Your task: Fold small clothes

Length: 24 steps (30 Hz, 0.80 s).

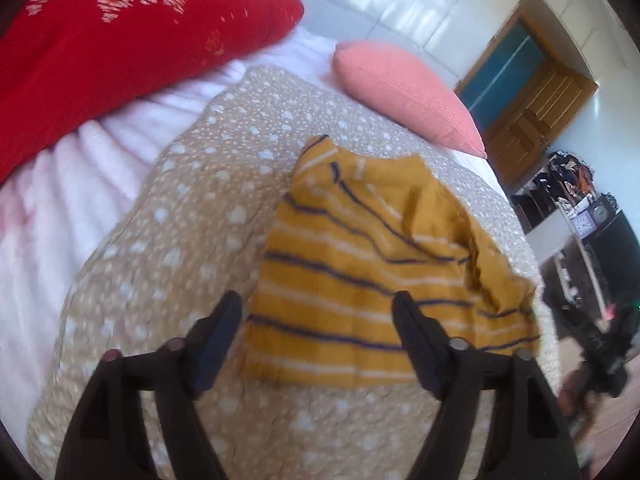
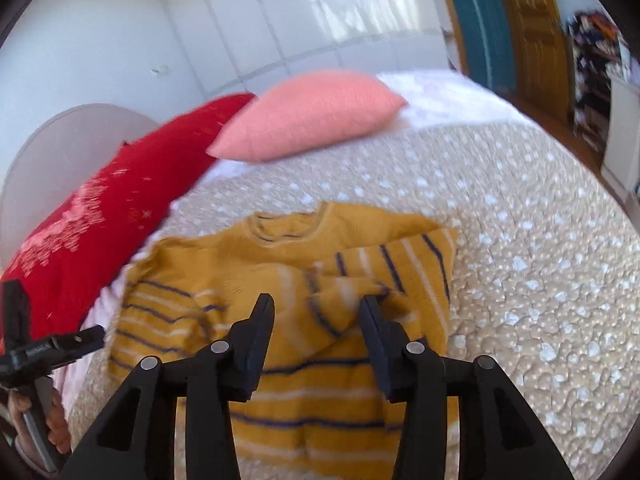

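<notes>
The bed (image 2: pixel 540 240) fills both views, under a beige spotted quilt (image 1: pixel 168 240); a red pillow (image 1: pixel 120 40) lies at ten o'clock in the left wrist view and a pink pillow (image 2: pixel 308 112) at twelve o'clock in the right wrist view; a wooden door (image 1: pixel 532 108) stands at two o'clock in the left view.

The sweater (image 2: pixel 280 360), mustard with dark and white stripes, lies on the quilt at the middle of the bed, collar away from the right camera; one side or sleeve is turned in over the body and sits rumpled at about one o'clock from the right gripper; the far edge in the left view is bunched too; so a first fold looks made, loosely, and the rest is left: I judge the other side, the crosswise fold and some smoothing are still to do.

The left gripper (image 1: pixel 320 304) stands wide apart over the sweater's near edge, gripping nothing; the right gripper (image 2: pixel 316 304) is parted about halfway above the turned-in cloth, and its pads press on nothing.
</notes>
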### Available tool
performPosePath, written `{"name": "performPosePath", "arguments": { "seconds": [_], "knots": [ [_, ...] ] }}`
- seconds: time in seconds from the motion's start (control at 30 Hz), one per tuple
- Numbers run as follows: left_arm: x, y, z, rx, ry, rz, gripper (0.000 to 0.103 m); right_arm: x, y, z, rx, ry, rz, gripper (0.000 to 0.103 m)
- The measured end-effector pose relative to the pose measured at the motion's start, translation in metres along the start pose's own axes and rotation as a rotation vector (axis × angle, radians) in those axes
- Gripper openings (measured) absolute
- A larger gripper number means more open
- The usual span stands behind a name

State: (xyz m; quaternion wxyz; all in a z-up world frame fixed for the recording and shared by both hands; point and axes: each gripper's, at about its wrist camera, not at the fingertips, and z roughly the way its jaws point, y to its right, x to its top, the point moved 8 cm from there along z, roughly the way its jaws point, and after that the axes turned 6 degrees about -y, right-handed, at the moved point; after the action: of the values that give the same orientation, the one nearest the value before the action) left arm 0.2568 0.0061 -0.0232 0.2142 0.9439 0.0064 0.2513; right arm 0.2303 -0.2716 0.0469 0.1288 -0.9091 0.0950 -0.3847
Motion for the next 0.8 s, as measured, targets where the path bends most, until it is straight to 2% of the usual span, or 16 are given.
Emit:
{"name": "performPosePath", "arguments": {
  "seconds": [0.03, 0.07, 0.13, 0.17, 0.23, 0.3, 0.43, 0.5, 0.53, 0.63, 0.7, 0.8],
  "knots": [
    [-0.006, -0.003, 0.004, 0.011, 0.020, -0.002, 0.081, -0.007, -0.009, 0.000, 0.008, -0.023, -0.041, 0.045],
    [-0.012, -0.004, 0.008, 0.021, 0.027, -0.006, 0.081, -0.014, -0.017, 0.003, 0.025, -0.055, -0.073, 0.030],
    [-0.017, -0.008, 0.029, 0.044, 0.006, -0.025, 0.081, -0.028, -0.031, 0.018, 0.040, -0.140, -0.132, 0.015],
    [-0.016, -0.010, 0.038, 0.053, -0.001, -0.033, 0.081, -0.030, -0.033, 0.027, 0.020, -0.159, -0.154, 0.015],
    [-0.014, -0.010, 0.042, 0.071, 0.036, -0.021, 0.082, -0.026, -0.031, 0.050, -0.045, -0.190, -0.181, 0.015],
    [-0.013, -0.007, 0.044, 0.050, 0.057, 0.000, 0.089, -0.016, -0.025, 0.069, -0.082, -0.211, -0.179, 0.015],
    [-0.013, -0.015, 0.043, -0.041, 0.073, -0.048, 0.091, 0.030, 0.007, 0.113, -0.317, -0.192, -0.232, 0.013],
    [-0.014, -0.018, 0.041, -0.073, 0.077, -0.065, 0.091, 0.050, 0.041, 0.131, -0.543, -0.214, -0.250, 0.013],
    [-0.014, -0.019, 0.042, -0.077, 0.076, -0.065, 0.091, 0.056, 0.052, 0.133, -0.604, -0.222, -0.234, 0.013],
    [-0.012, -0.014, 0.045, -0.068, 0.067, -0.052, 0.092, 0.077, 0.080, 0.115, -0.689, -0.185, -0.110, 0.014],
    [-0.012, -0.012, 0.043, -0.078, 0.065, -0.047, 0.093, 0.088, 0.078, 0.095, -0.656, -0.127, -0.030, 0.014],
    [-0.010, -0.010, 0.032, -0.140, 0.074, -0.057, 0.092, 0.095, 0.042, 0.081, -0.527, -0.082, -0.005, 0.015]
  ]
}}
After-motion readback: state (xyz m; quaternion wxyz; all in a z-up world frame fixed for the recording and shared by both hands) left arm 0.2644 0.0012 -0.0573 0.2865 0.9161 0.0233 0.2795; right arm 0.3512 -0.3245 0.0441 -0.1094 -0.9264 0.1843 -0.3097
